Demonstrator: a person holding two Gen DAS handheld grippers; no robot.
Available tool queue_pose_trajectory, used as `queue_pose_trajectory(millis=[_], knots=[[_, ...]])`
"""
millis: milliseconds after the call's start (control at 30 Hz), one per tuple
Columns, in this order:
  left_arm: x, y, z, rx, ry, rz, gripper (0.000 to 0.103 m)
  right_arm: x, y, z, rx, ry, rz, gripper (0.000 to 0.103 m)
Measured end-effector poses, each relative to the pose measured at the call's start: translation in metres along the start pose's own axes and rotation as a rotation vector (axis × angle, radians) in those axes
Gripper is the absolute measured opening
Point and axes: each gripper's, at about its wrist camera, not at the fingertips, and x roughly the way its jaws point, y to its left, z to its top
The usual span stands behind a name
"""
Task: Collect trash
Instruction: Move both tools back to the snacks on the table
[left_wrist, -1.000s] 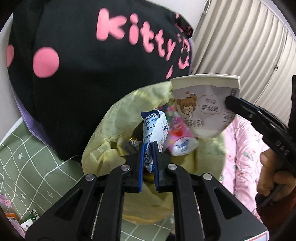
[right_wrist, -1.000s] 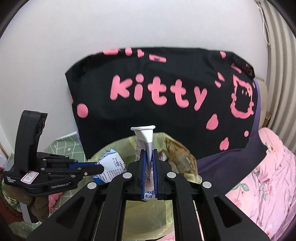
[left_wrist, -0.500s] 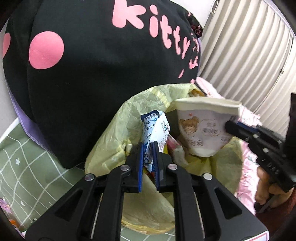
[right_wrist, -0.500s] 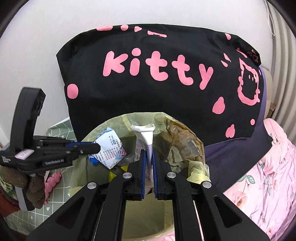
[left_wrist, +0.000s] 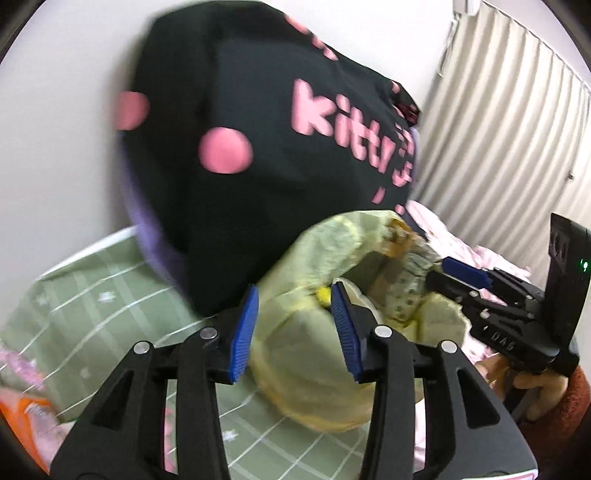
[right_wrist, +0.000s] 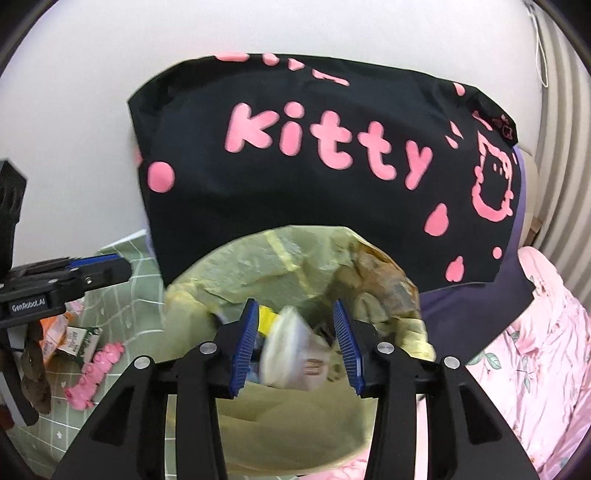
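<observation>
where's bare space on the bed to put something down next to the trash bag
Bare patch: green grid sheet between the yellow trash bag and the white wall, below the black kitty pillow. The pink floral bedding right of the bag is also bare. Crowded: left of the bag, where a green carton, pink wrapper and orange wrapper lie.

Motion-blurred: paper cup (right_wrist: 295, 350) tumbling into yellow bag (right_wrist: 295, 258), print unreadable. Smeared too: black pillow (left_wrist: 258, 147) lettering, orange wrapper (left_wrist: 22, 410) cut by frame edge. Bag contents mostly hidden.
</observation>
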Motion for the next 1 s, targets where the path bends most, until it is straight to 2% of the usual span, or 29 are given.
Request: queue_pose_trajectory(millis=[167, 333, 500, 600, 800, 1000], knots=[[-0.036, 0.039, -0.027, -0.063, -0.026, 0.117, 0.041, -0.002, 0.03, 0.0, -0.024, -0.013, 0.057, 0.04], [-0.072, 0.093, -0.064, -0.193, -0.033, 0.234, 0.041, -0.002, 0.069, -0.007, -0.063, -0.006, 0.145, 0.042], [-0.117, 0.138, -0.105, -0.294, -0.075, 0.374, 0.041, 0.002, 0.101, -0.016, -0.108, 0.013, 0.207, 0.049], [-0.14, 0.16, -0.126, -0.359, -0.092, 0.42, 0.041, 0.006, 0.12, -0.021, -0.129, 0.027, 0.254, 0.056], [-0.179, 0.192, -0.155, -0.462, -0.112, 0.514, 0.041, 0.027, 0.169, -0.026, -0.212, 0.116, 0.417, 0.056], [-0.205, 0.211, -0.174, -0.548, -0.121, 0.623, 0.041, 0.057, 0.226, -0.025, -0.298, 0.192, 0.632, 0.055]])
